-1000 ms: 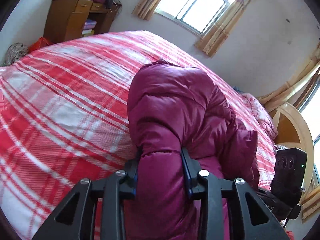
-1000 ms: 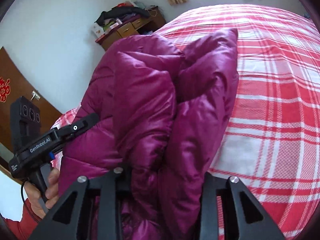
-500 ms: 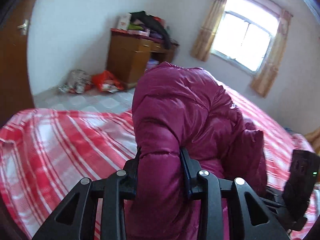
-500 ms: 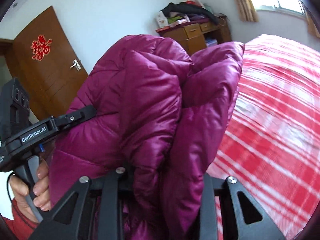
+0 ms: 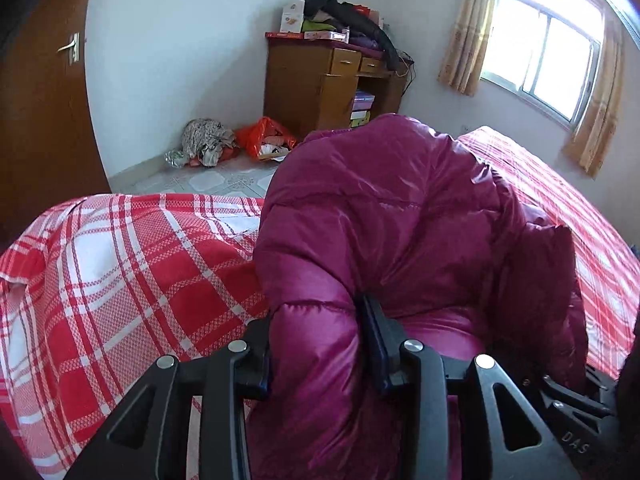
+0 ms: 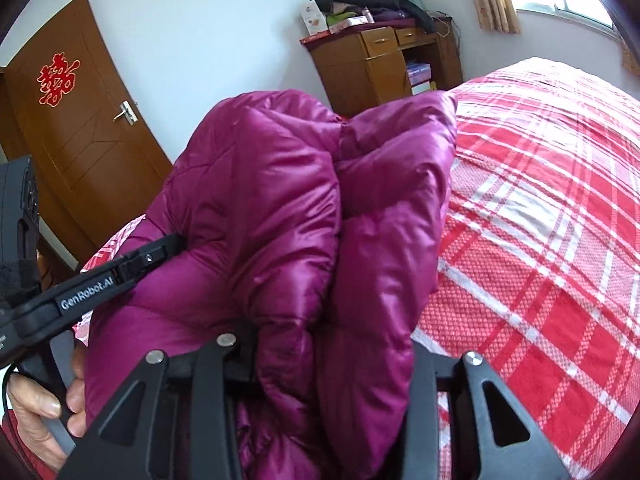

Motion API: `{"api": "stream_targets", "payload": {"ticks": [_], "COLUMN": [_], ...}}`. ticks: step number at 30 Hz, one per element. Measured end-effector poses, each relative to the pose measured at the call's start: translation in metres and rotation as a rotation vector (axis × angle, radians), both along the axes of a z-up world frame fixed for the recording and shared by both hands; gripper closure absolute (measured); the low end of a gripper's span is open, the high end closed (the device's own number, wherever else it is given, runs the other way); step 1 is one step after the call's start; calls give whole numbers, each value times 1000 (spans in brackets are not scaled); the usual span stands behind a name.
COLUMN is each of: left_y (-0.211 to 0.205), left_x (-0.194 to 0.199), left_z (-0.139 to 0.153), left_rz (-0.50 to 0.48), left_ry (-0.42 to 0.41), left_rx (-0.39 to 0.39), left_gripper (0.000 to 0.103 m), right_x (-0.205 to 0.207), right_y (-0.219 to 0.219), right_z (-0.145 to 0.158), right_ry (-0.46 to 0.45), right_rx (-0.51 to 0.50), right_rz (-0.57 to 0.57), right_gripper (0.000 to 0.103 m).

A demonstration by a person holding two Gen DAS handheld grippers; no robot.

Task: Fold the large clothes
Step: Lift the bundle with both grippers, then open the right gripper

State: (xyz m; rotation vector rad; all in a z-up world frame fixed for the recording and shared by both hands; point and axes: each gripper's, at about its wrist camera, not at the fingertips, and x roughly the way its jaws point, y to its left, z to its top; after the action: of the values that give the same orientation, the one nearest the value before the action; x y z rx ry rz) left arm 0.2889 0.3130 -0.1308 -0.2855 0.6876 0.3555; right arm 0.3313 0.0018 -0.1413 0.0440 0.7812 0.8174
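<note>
Both tools, left tool (image 5: pixel 316 344) and right tool (image 6: pixel 332 360), pinch the jacket (image 5: pixel 400 216) ahead, lifted mid-fold; next, likely lay it on the bed (image 5: pixel 120 280).

The bulky magenta down jacket (image 5: pixel 392 220) fills the space ahead of both grippers, bunched between the jaws of each, so neither has a way straight forward. Open red plaid bedspread (image 5: pixel 120 280) lies to the left of the left gripper (image 5: pixel 316 344) and to the right of the right gripper (image 6: pixel 332 352) (its left side is blocked by the other tool). Beyond the bed's end stand a wooden cabinet (image 5: pixel 320 88) and floor clutter (image 5: pixel 208 148).
</note>
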Motion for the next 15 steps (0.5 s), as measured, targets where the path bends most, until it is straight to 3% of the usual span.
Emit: {"api": "stream_targets", "payload": {"ticks": [2,4,10,15], "left_y": [2,4,1,-2], "left_x": [2,0,-5,-5], "left_z": [-3,-4,-1,-1], "left_rz": [-17,-25,-28,-28], "left_ry": [-4,-12,-22,-20], "left_rx": [14,13,2,16], "left_gripper": [64,64,63,63], "right_x": [-8,-19,-51,-47], "right_y": [-2,-3,-11,8], "right_z": [5,16,72,95], "right_ry": [-18,-43,-261,-311], "right_rx": [-32,-68,-137,-138], "right_rz": [-39,-74,-185,-193], "right_gripper": [50,48,48,60]}}
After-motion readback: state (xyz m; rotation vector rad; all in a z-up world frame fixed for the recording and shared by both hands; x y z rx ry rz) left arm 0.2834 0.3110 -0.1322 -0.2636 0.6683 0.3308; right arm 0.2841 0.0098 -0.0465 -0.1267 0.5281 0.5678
